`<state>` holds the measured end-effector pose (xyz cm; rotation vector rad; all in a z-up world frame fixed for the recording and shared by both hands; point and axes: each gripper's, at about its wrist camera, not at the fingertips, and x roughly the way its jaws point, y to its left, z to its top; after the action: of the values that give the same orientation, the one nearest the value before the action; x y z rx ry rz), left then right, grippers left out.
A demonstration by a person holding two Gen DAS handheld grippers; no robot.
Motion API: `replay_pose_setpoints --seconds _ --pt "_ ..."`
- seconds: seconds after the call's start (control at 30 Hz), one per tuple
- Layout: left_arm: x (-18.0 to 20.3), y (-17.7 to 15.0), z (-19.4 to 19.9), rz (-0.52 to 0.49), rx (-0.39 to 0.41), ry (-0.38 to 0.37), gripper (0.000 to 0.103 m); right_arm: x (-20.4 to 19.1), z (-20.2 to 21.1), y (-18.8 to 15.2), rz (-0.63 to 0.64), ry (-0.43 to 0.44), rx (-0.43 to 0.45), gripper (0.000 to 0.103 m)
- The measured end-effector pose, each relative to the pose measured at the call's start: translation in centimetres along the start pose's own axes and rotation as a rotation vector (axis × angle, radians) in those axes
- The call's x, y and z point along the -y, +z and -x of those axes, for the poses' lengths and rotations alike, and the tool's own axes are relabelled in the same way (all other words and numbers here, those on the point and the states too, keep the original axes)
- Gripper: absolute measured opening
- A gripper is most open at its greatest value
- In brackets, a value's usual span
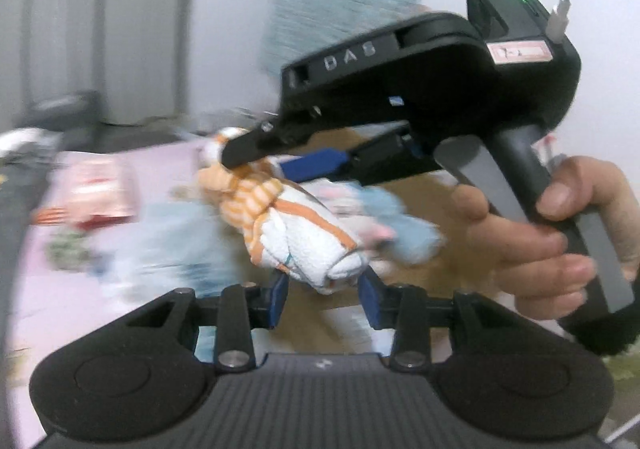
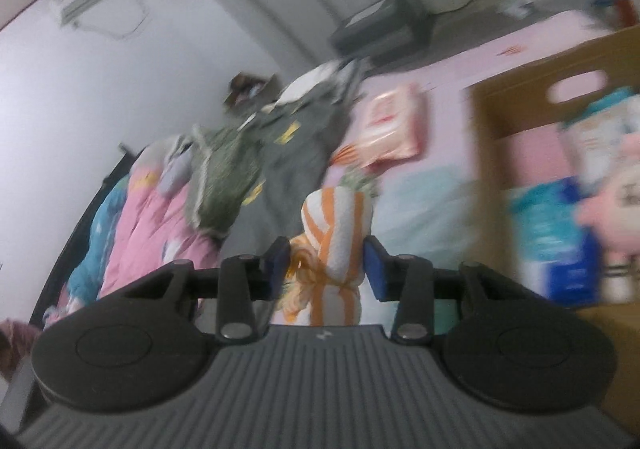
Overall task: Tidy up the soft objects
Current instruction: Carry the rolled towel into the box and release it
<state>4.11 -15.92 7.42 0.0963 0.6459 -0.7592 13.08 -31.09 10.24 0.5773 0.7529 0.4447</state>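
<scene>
A rolled white towel with orange stripes hangs in the air between both grippers. In the left wrist view my left gripper has its blue pads pressed on the near end of the roll. My right gripper, held by a hand, comes in from the right and clamps the far, orange-striped end. In the right wrist view the same towel stands between the blue pads of the right gripper, which press on its sides. The picture is blurred.
An open cardboard box with a handle cutout stands at the right, with a blue pack and a pink plush in it. A pink packet and a heap of grey-green clothes lie on the pink sheet. A blue plush lies under the towel.
</scene>
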Motion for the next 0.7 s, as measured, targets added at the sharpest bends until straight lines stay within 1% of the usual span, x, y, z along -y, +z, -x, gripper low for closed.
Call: replay_pose_setpoints --seconds 0.1,0.13,0.17,0.2,0.27,0.37,0.43,0.5,0.6,0.7 --pt "2.5 0.8 -3.1 -0.018 -0.037 -0.083 0.038 3.4 3.4 0.6 -0.032 -0.039 0.024 0.035" --pt "3.3 1.1 -4.1 -0.017 -0.049 -0.108 0.037 4.5 4.4 0.7 -0.040 -0.057 0.030 0.033" --pt "3.9 1.3 -5.2 -0.014 -0.063 -0.136 0.037 5.6 5.3 0.7 -0.041 -0.078 0.035 0.028" --pt "4.5 1.4 -6.3 -0.011 -0.074 -0.157 0.037 6.2 5.9 0.6 -0.041 -0.095 0.036 0.026" --pt "5.2 1.5 -8.2 -0.008 -0.095 -0.176 0.037 8.0 6.8 0.7 -0.050 -0.118 0.028 0.026" --pt "5.6 1.4 -10.8 0.023 -0.156 -0.186 0.038 10.1 7.1 0.6 -0.044 -0.152 0.002 0.026" --pt "5.5 1.3 -11.4 0.040 -0.180 -0.188 0.039 11.6 6.6 0.6 -0.049 -0.185 -0.027 0.026" --pt "3.3 1.4 -10.9 0.040 -0.175 -0.179 0.044 12.8 6.2 0.4 -0.063 -0.207 -0.056 0.026" --pt "2.8 0.9 -9.3 0.029 -0.151 -0.149 0.049 14.2 5.7 0.3 -0.070 -0.225 -0.083 0.026" --pt "1.8 1.5 -8.2 0.023 -0.126 -0.109 0.053 15.4 6.0 0.3 -0.074 -0.243 -0.094 0.027"
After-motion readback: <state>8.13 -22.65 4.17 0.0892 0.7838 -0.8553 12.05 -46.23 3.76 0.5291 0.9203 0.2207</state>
